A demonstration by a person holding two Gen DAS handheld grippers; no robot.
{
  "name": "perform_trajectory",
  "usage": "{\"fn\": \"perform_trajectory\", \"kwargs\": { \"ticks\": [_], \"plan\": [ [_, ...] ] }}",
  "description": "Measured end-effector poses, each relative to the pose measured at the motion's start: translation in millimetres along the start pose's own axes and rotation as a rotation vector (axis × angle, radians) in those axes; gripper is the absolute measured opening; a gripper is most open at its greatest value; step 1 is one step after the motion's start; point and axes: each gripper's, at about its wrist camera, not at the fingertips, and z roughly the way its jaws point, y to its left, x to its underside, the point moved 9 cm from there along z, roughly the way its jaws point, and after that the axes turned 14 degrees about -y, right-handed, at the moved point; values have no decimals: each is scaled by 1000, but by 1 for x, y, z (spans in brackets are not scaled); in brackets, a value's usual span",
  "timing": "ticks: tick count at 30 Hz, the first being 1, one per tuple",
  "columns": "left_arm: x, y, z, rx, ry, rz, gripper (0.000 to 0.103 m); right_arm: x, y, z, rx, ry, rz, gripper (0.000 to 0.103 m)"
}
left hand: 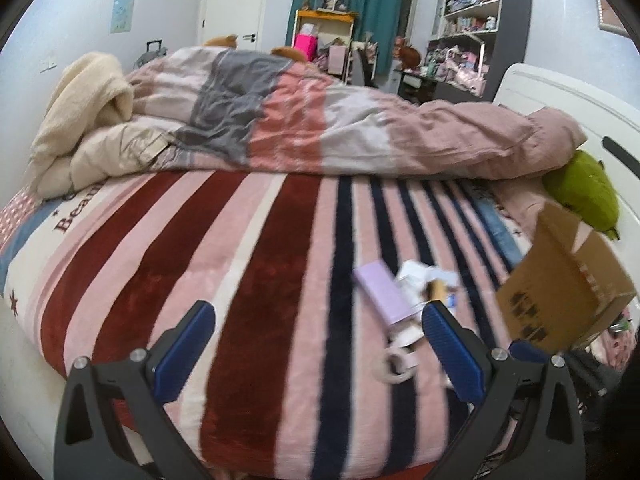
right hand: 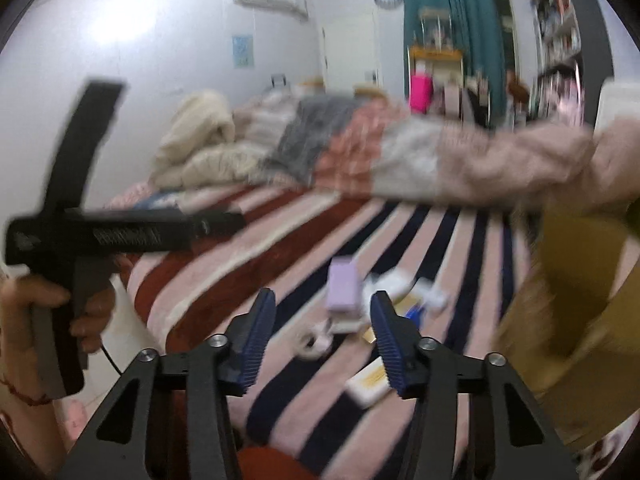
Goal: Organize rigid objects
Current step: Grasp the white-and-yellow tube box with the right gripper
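- Striped plush blanket (left hand: 248, 280), in red, pink, cream and navy bands, covers the bed and carries everything else.
- At the far side of the bed lies a rumpled pink, grey and white duvet (left hand: 320, 128), with a cream fleece throw (left hand: 84, 112) bunched at its left end.
- At the right edge of the bed, a brown cardboard box (left hand: 560, 288) is tilted with its flaps open; a green plush toy (left hand: 584, 192) lies behind it against the white headboard (left hand: 560, 96).
- Left gripper (left hand: 320, 348) hovers above the blanket with its blue-padded fingers (left hand: 184, 352) spread wide and nothing between them.
- Right gripper (right hand: 320, 340) hangs over the clutter, its fingers (right hand: 256, 344) also apart and gripping nothing; this view is motion-blurred.
- Small rigid things lie in a loose cluster on the blanket, left of the box: a lilac rectangular box (left hand: 380, 292), white packets (left hand: 424, 276) touching it, a roll of tape (left hand: 398, 362) nearer the camera, and a cream-and-yellow flat packet (right hand: 370, 386) apart from the rest.
- What the smaller pieces are cannot be told.
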Motion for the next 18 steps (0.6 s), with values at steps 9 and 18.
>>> {"fn": "perform_trajectory", "kwargs": {
  "ticks": [9, 18],
  "plan": [
    [15, 26, 32, 19, -5, 55, 102, 89, -56, 65, 328, 223, 21, 60],
    [8, 13, 34, 29, -78, 119, 102, 77, -75, 84, 384, 199, 39, 32]
  ]
}}
